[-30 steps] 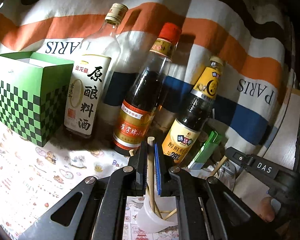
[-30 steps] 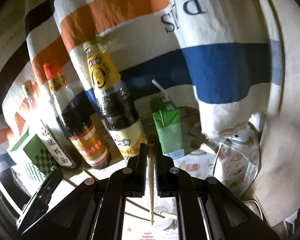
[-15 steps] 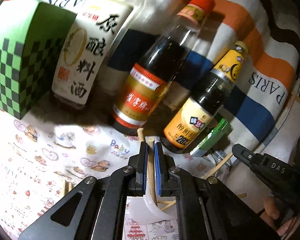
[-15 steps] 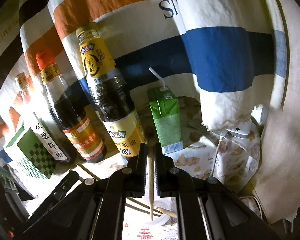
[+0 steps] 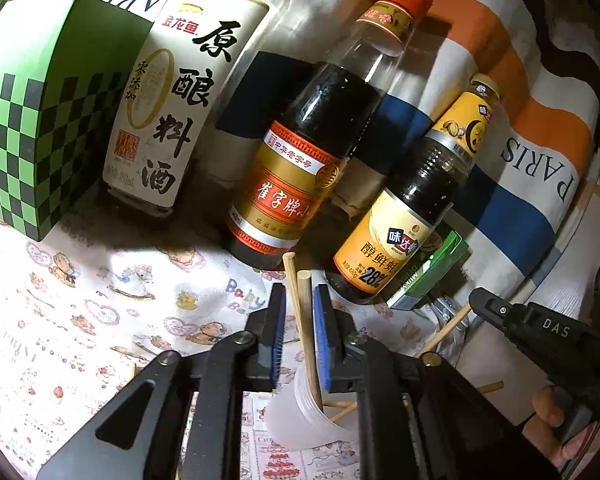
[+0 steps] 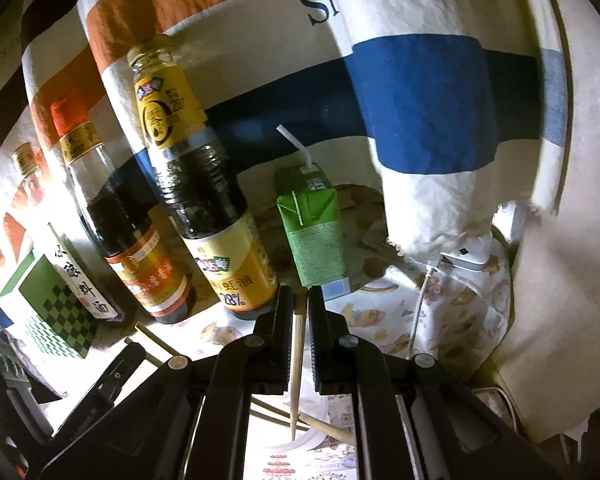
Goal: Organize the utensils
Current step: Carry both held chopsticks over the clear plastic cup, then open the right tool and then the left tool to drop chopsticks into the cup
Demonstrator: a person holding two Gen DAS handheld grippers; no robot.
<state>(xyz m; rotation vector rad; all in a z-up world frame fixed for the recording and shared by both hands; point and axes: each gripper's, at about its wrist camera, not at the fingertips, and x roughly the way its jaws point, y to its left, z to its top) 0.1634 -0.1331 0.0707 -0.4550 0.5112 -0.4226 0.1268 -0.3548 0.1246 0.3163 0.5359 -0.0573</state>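
Left gripper (image 5: pixel 300 336) jaws are opening, and a pale wooden chopstick (image 5: pixel 309 332) stands between the blue pads with a gap showing, its lower end down in the translucent plastic cup (image 5: pixel 304 416). A second one leans just beside it. Right gripper (image 6: pixel 300 312) is clamped tight on another tapered wooden chopstick (image 6: pixel 297 368), tip poised over the cup's rim (image 6: pixel 300 440), though the glare makes the rim hard to read. Best play: let the left stick settle, back out straight, then lower the right one vertically before releasing.
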